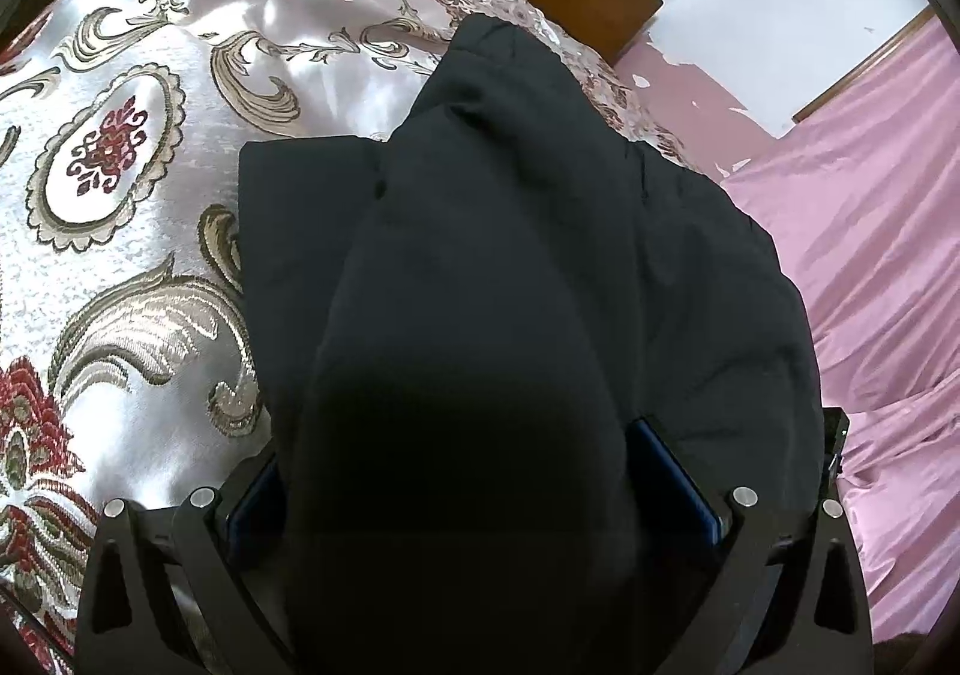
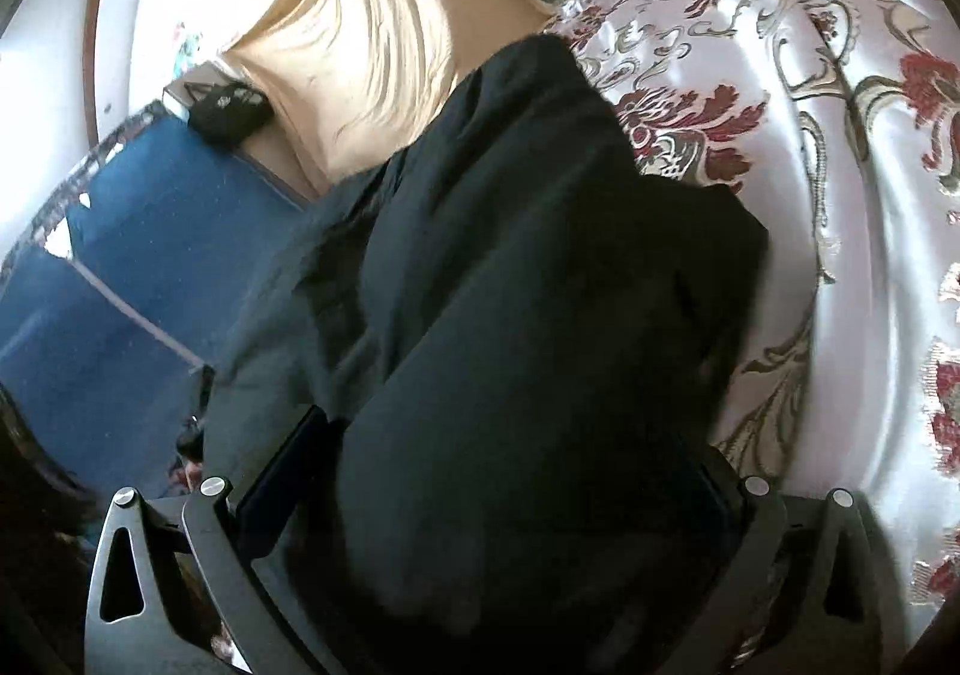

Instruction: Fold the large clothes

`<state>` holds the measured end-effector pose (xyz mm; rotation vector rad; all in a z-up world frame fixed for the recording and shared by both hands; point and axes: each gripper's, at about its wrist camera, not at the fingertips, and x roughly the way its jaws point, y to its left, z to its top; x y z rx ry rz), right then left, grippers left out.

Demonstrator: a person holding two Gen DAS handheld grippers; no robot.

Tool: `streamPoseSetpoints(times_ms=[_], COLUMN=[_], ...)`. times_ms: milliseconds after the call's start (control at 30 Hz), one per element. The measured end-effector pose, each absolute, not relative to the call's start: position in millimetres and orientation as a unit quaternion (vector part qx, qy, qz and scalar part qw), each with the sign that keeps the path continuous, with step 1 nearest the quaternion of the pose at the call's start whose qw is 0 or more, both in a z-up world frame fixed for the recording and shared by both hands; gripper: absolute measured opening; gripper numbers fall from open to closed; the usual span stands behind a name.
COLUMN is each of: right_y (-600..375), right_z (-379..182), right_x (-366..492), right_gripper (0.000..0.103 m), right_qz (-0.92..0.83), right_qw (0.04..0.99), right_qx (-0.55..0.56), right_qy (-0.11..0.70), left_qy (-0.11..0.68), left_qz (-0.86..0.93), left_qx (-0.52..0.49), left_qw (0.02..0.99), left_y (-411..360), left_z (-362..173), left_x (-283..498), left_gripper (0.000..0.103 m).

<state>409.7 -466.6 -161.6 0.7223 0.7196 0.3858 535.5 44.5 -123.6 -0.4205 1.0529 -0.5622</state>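
Left gripper [image 1: 462, 489]: jaws standing fairly wide, a thick bunch of the black garment [image 1: 516, 231] filling the gap between the blue pads [image 1: 678, 477]; gripping it, by the look of things.
Right gripper [image 2: 510, 501]: likewise spread around a fat fold of the same black garment [image 2: 528, 267], cloth packed between the fingers.
Garment position: lying bunched on the patterned bedspread [image 1: 132, 177], near the bed's edge in both views; the part closest to each camera is rising off the bed into the jaws, the far part is resting flat.
Handling: looking soft, thick and limp (a padded jacket or heavy trousers, I cannot tell which); probably weighty enough to sag and slide on the satiny bedspread [image 2: 852, 147]. Best taken at edges or corners, both layers together, not at the puffy middle.
Hidden: fingertips are buried in cloth; seams, collar and sleeves are lost in the black.
Surroundings: pink sheet [image 1: 870, 255] lying off one edge, blue mat [image 2: 138, 279] off the other.
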Motion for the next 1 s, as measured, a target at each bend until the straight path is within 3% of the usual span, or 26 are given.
streamPoseSetpoints(times_ms=[1000], right_y=[-458.7], right_z=[-166.1], right_x=[411.6], right_gripper=[0.102], right_qz=[0.133], right_qw=[0.843], right_qx=[0.354], right_qy=[0.384], left_qy=[0.493], left_qz=[-0.256], left_qx=[-0.19], left_qw=[0.809], left_y=[36.1], left_z=[-121.5], left_x=[535.0], left_gripper=[0.101])
